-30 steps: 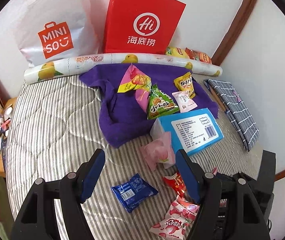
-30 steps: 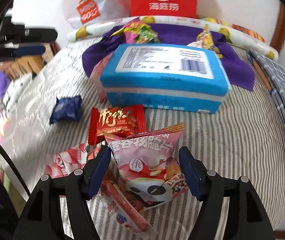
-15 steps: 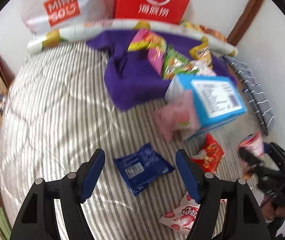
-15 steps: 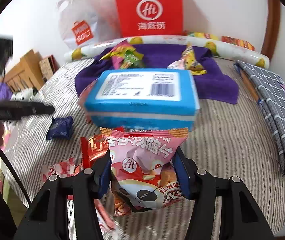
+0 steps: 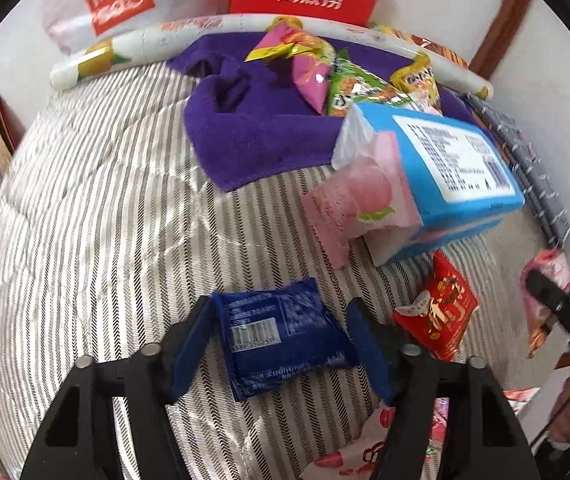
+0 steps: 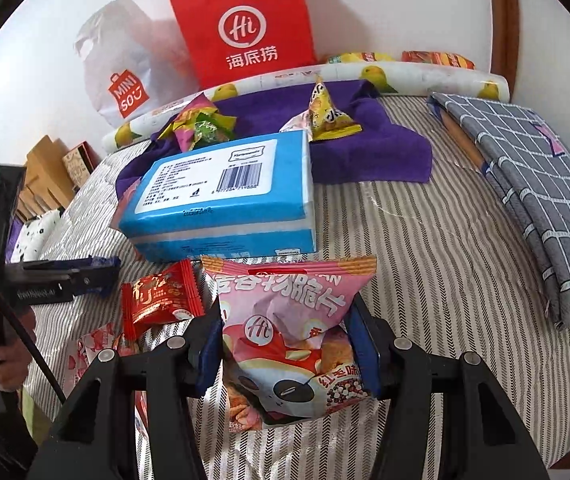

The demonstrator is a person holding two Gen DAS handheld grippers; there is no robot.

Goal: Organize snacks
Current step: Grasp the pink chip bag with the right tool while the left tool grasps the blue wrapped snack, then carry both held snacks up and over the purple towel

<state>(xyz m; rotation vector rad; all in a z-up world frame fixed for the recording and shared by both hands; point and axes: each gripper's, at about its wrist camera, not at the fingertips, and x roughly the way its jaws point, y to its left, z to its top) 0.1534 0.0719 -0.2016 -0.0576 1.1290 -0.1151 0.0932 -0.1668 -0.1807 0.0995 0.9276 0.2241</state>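
The left gripper (image 5: 281,334) stands open around the blue packet (image 5: 283,334) lying on the striped bed (image 5: 85,220). Only the right wrist view shows the right gripper (image 6: 285,356) clamped on the pink snack bag (image 6: 289,344), held above the bed.

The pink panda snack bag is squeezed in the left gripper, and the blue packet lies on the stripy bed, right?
Not quite. The pink panda snack bag is squeezed in the right gripper, as the right wrist view shows. The blue packet does lie on the stripy bed.
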